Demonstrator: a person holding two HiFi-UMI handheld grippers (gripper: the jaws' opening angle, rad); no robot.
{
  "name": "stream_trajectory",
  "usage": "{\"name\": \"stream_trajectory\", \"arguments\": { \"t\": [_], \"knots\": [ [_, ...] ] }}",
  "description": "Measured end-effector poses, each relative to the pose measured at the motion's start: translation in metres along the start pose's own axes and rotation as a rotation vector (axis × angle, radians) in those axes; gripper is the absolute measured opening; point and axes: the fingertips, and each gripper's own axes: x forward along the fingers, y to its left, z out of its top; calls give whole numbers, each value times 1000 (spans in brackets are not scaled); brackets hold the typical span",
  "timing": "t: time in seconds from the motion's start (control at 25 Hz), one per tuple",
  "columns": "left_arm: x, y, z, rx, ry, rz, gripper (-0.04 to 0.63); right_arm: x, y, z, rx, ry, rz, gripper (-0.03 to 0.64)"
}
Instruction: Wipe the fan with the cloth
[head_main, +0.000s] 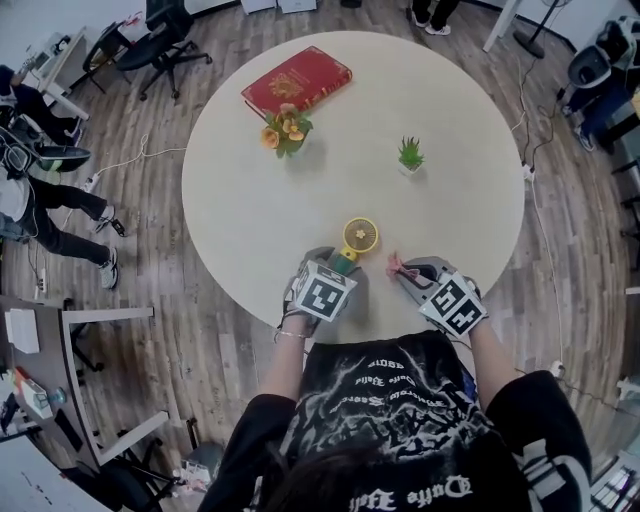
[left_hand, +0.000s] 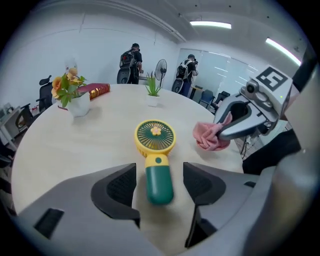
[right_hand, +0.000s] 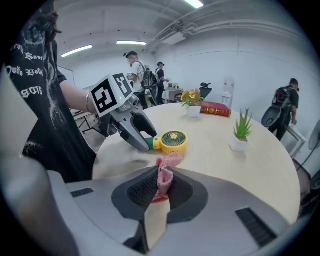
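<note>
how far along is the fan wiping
Done: the cloth is picked up, pinched in the right gripper. In hand: the fan lies flat on the table, its handle between the open fingers of the left gripper, not gripped. Left: the cloth is apart from the fan, so wiping contact remains.

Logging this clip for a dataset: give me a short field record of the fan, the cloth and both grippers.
fan: lying on the table, green handle between the fingers of the left gripper
left gripper: open, fingers clear of the handle
right gripper: shut on the pink cloth, off the fan
also on table: red book, flowers, small plant
</note>
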Motion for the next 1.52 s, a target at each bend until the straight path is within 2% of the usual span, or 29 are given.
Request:
{"name": "stream_trajectory", "arguments": {
  "t": [0.24, 0.4, 0.56, 0.64, 0.68, 0.76, 0.88, 1.08, 1.16, 1.24, 1.36, 1.44, 1.52],
  "knots": [
    [23, 1, 9, -13, 70, 7, 295, -8, -2, -11, 129, -55, -54, 43],
    [27, 9, 7, -21, 76, 77, 202, -13, -1, -15, 198, -78, -79, 43],
    [26, 7, 8, -27, 85, 58, 199, -13, -4, -15, 227, -96, -97, 43],
    [26, 10, 11, -54, 63, 44, 199, -11, -8, -14, 230, -98, -108, 43],
    [26, 10, 11, -99, 50, 30, 199, -10, -9, -14, 236, -98, -112, 43],
    [21, 5, 8, -275, 26, -41, 199, -12, -8, -10, 247, -111, -117, 43],
    [6, -1, 32, -576, -139, -222, 198, -21, -13, 5, 259, -170, -130, 43],
    [-26, 1, 73, -868, -415, -448, 198, -34, -22, 30, 280, -257, -159, 43],
    [-40, 6, 86, -980, -518, -514, 198, -41, -19, 47, 296, -323, -134, 43],
    [-51, 11, 96, -1058, -601, -555, 198, -50, -10, 71, 327, -420, -66, 43],
    [-63, 14, 110, -1124, -695, -604, 198, -61, 11, 110, 342, -546, 67, 43],
    [-75, 8, 125, -1148, -761, -682, 198, -57, 25, 126, 317, -556, 136, 43],
    [-85, 2, 133, -1164, -800, -737, 198, -42, 29, 127, 284, -501, 131, 43]
  ]
}}
